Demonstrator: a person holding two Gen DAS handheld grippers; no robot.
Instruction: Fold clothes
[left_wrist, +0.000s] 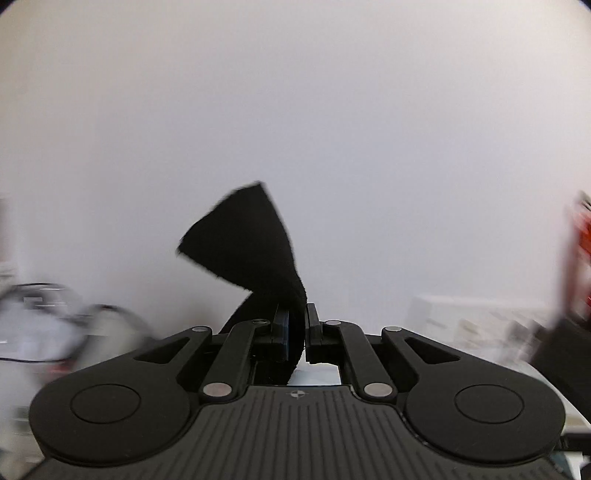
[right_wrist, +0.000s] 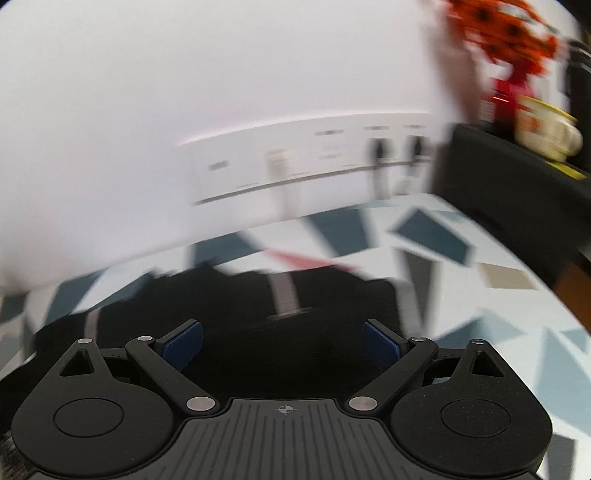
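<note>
Left gripper (left_wrist: 295, 325) jaws are clamping a flap of the soft black fleece garment (left_wrist: 255, 251), which is drooping limply; the bulk is lying on the patterned tabletop (right_wrist: 461, 266) under the right gripper (right_wrist: 282, 343), jaws apart; edges judged best holds

Both of my wrist views are bright and evenly lit; I see soft, diffuse light with no hard shadows and no glare. The white wall (left_wrist: 295, 110) reads as a flat, slightly pinkish-grey wash. In the left view the gripper body is sharp, while the background at both lower sides is streaked by motion blur. The black cloth (left_wrist: 251, 243) is so dark that I make out almost no texture, only a fuzzy edge. The right view is smeared throughout: the patterned tabletop (right_wrist: 461, 258) and the orange-red object (right_wrist: 506, 44) are streaked. Fisheye bending curves the tabletop's edge, and dark vignette corners show.
</note>
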